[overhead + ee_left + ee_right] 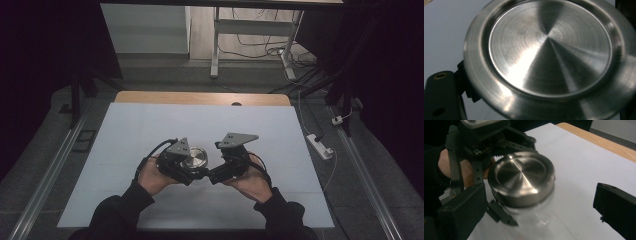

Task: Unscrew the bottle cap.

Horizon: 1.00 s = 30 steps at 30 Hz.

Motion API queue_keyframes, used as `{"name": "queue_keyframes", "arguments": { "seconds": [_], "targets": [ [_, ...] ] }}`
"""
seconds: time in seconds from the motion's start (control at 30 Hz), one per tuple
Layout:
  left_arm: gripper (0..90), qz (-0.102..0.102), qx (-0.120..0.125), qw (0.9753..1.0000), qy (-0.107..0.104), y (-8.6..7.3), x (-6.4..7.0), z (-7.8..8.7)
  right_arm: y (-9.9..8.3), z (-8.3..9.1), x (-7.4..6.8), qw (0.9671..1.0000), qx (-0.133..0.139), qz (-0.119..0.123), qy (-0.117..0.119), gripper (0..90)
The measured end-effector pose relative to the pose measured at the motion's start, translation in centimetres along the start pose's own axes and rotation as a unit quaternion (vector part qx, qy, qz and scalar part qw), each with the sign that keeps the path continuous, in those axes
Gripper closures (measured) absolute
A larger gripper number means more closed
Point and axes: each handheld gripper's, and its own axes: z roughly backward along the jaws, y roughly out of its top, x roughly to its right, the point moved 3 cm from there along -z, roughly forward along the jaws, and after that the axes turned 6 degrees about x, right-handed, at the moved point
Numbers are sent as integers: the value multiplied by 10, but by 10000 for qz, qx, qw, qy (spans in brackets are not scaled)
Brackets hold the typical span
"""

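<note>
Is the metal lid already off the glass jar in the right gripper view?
No, the metal lid sits on top of the glass jar.

There are two grippers – the left gripper (199, 173) and the right gripper (209, 176) – near the middle of the high view. Two hands hold them, one left hand (151, 176) and one right hand (253, 181). There is one glass jar (536, 216) with one shiny metal lid (194, 158) – and one white table (150, 130) under it all
</note>
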Motion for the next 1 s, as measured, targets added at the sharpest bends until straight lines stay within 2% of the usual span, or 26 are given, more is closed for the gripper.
{"name": "queue_keyframes", "arguments": {
  "seconds": [0.27, 0.3, 0.33, 0.43, 0.63, 0.77, 0.8, 0.83, 0.87, 0.9, 0.93, 0.97, 1.0],
  "targets": [
    [147, -151, -52, 9997, -165, 0, 3, -1, 3, -17, -6, 9992, -55, 115, 384, 86],
    [147, -155, -49, 9997, -184, 0, 3, -1, 4, -18, -6, 9987, -43, 114, 485, 126],
    [147, -174, -47, 9996, -199, 0, 3, -1, 4, -18, -6, 9987, -43, 114, 485, 126],
    [147, -196, -6, 9994, -274, 0, 3, -1, 4, -20, -7, 9973, -34, 115, 719, 180],
    [147, -262, -12, 9983, -517, 0, 3, 0, 5, -18, -8, 9963, 11, 218, 829, 195],
    [147, -374, 2, 9970, -678, 0, 5, 2, 5, -16, -8, 9943, 27, 271, 1034, 196],
    [147, -399, 27, 9965, -731, 0, 5, 3, 5, -15, -7, 9924, 41, 319, 1187, 196],
    [147, -435, 34, 9959, -789, 0, 5, 3, 5, -15, -7, 9924, 41, 319, 1187, 196],
    [148, -472, 43, 9954, -832, 1, 6, 4, 5, -15, -7, 9911, 60, 345, 1283, 196],
    [147, -521, 50, 9947, -887, 1, 7, 4, 5, -13, -6, 9878, 100, 447, 1490, 196],
    [147, -616, 98, 9927, -1032, 2, 9, 5, 5, -12, -5, 9853, 108, 490, 1633, 196],
    [147, -616, 98, 9927, -1032, 2, 9, 5, 5, -11, -4, 9822, 128, 558, 1790, 196],
    [147, -676, 115, 9914, -1119, 2, 10, 6, 5, -11, -3, 9784, 179, 616, 1967, 196]
  ]
}}
